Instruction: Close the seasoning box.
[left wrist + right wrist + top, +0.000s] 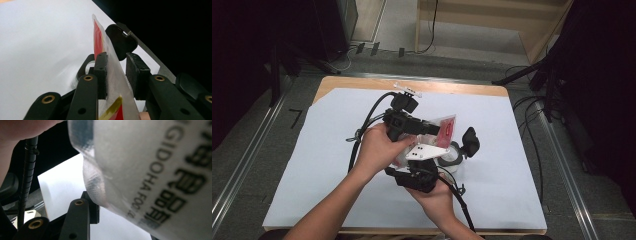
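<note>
A clear pouch [446, 129] with red print hangs above the middle of the table between both grippers. My left gripper [432, 129] comes in from the left and is shut on the pouch. In the left gripper view the pouch [113, 75] runs edge-on between the two pads. My right gripper [429, 147] rises from below under its white plate and grips the pouch's lower part. In the right gripper view the pouch [150, 170] with black lettering lies against the left finger [80, 207]; the other jaw is hidden.
A small glass jar [451, 156] with its black lid [470, 141] flipped up stands just right of the grippers. The jar's lid [121, 42] shows behind the pouch. White paper [337, 150] covers the wooden table. Cables trail from both grippers.
</note>
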The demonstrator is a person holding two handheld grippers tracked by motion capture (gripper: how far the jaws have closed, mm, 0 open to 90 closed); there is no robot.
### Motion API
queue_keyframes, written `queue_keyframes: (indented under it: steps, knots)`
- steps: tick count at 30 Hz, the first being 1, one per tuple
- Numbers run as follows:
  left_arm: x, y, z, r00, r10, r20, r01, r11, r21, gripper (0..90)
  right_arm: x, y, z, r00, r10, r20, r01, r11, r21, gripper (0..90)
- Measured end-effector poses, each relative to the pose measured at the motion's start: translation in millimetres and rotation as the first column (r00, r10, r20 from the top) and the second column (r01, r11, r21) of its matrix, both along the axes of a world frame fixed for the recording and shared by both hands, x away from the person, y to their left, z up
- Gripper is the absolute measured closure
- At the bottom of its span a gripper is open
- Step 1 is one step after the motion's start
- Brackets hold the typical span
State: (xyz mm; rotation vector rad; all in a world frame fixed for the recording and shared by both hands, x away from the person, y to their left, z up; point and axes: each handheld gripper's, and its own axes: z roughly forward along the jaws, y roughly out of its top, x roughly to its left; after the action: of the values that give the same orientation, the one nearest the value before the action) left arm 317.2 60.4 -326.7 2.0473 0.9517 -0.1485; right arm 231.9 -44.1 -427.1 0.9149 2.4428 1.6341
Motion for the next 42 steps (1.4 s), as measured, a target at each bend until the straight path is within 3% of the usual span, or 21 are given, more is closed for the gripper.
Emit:
queue_keyframes:
  steps: [23,35,42]
  knots:
    - [-0.4,-0.3,0.2,1.0,0.0,0.006,0.0,0.9999,0.014,73.5,0.0,0.7,-0.4,0.9999,0.008,0.008,-0.008,1.0,-0.013,63.9]
    - [0.3,-0.1,0.2,1.0,-0.004,-0.006,0.004,1.0,0.004,71.2,0.3,-0.1,0.7,0.9999,-0.003,-0.013,0.003,1.0,0.01,64.3]
    - [-4.2,-0.3,5.1,0.9995,-0.012,0.028,0.01,0.9964,0.084,75.3,-2.0,2.5,1.1,1.0,-0.002,0.006,0.002,1.0,-0.001,64.3]
